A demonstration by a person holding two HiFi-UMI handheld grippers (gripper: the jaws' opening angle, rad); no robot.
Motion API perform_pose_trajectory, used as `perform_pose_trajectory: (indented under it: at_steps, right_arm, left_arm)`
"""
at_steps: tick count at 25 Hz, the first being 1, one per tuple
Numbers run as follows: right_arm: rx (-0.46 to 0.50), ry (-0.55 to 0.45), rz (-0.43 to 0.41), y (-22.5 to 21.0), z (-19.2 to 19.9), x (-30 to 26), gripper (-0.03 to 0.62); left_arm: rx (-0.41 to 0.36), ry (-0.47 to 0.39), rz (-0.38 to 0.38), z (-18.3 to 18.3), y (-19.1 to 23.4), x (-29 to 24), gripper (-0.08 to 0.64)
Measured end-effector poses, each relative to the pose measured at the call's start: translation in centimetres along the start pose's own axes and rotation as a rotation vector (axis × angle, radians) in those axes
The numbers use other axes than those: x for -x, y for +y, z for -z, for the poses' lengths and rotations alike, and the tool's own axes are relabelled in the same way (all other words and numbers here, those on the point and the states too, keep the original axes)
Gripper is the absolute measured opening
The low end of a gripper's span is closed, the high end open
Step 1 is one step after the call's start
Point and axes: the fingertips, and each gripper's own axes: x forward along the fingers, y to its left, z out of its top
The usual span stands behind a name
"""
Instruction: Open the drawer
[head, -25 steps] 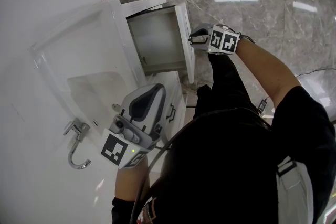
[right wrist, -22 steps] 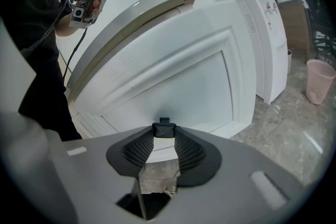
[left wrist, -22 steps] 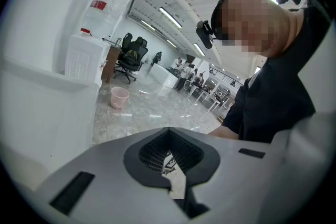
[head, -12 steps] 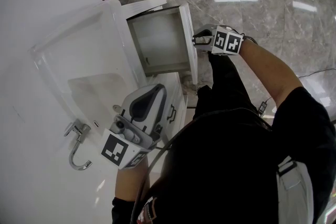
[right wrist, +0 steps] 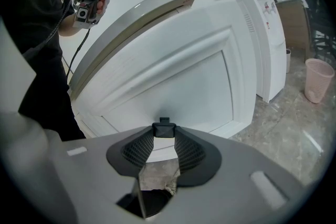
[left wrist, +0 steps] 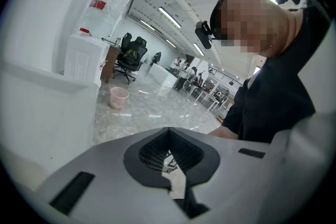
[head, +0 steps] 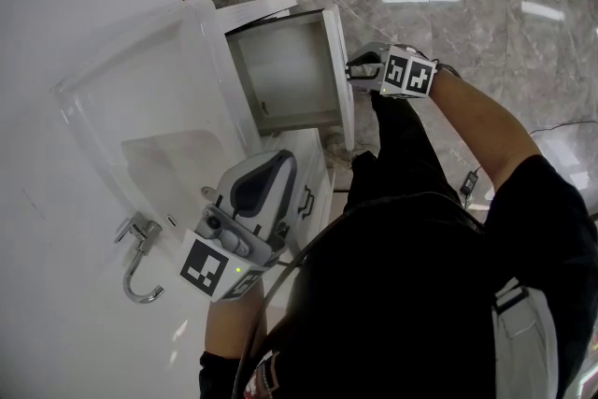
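One near hand: right gripper (head: 355, 68) pinches the drawer (head: 285, 75) handle (right wrist: 164, 129) straight ahead; left gripper (head: 262, 178) closed, empty, farther off

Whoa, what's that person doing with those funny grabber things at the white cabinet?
A person is opening the white cabinet drawer. The right tool is clamped on the drawer's small dark handle. The drawer is pulled well out, and nothing shows inside it. The left tool hangs by the white sink counter and holds nothing.
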Motion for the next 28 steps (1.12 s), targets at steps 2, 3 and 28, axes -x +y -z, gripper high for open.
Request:
perform_pose_trajectory:
  at_steps: [2, 3, 28]
  right_arm:
    - [0.000, -0.001, 0.001, 0.00, 0.04, 0.06, 0.121]
    - [-0.001, -0.001, 0.002, -0.01, 0.10, 0.14, 0.121]
    - [-0.028, -0.004, 0.017, -0.09, 0.42, 0.82, 0.121]
  left_arm:
    - [0.004, 0.012, 0.009, 0.34, -0.12, 0.17, 0.000]
    - [0.003, 0.012, 0.008, 0.32, -0.12, 0.15, 0.000]
    - [-0.004, 0.010, 0.009, 0.05, 0.47, 0.68, 0.000]
